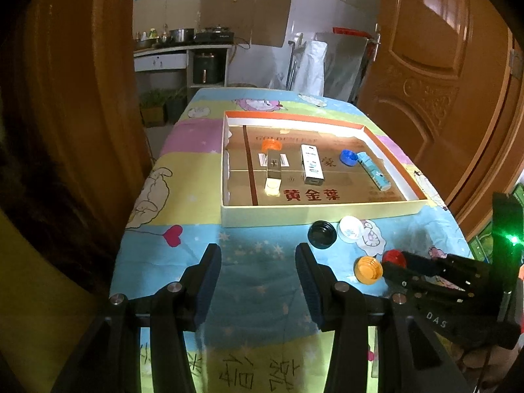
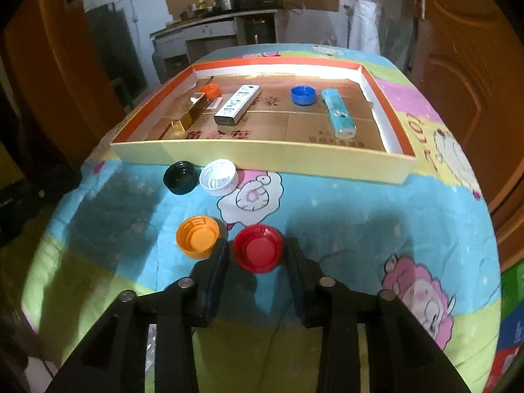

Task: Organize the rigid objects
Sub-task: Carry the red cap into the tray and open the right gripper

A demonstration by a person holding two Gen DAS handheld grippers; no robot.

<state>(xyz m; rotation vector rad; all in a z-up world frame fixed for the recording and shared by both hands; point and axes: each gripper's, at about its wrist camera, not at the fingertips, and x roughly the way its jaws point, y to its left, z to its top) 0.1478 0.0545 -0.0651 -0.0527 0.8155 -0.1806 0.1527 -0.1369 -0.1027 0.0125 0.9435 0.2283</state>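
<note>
A shallow cardboard tray (image 1: 314, 211) (image 2: 262, 157) holds a gold box (image 1: 274, 167), a white box (image 1: 311, 163), a light-blue box (image 1: 373, 170), an orange cap (image 1: 271, 145) and a blue cap (image 1: 348, 157). In front of the tray lie a black cap (image 2: 180, 177), a white cap (image 2: 218, 177), an orange cap (image 2: 197, 236) and a red cap (image 2: 258, 251). My right gripper (image 2: 257, 255) is open with its fingers either side of the red cap. My left gripper (image 1: 258, 262) is open and empty above the cloth.
The table wears a cartoon-print cloth (image 1: 183, 203). Brown doors (image 1: 442, 65) stand on both sides. A kitchen counter with pots (image 1: 183, 37) is behind the table. The right gripper shows in the left wrist view (image 1: 393, 263) beside the orange cap.
</note>
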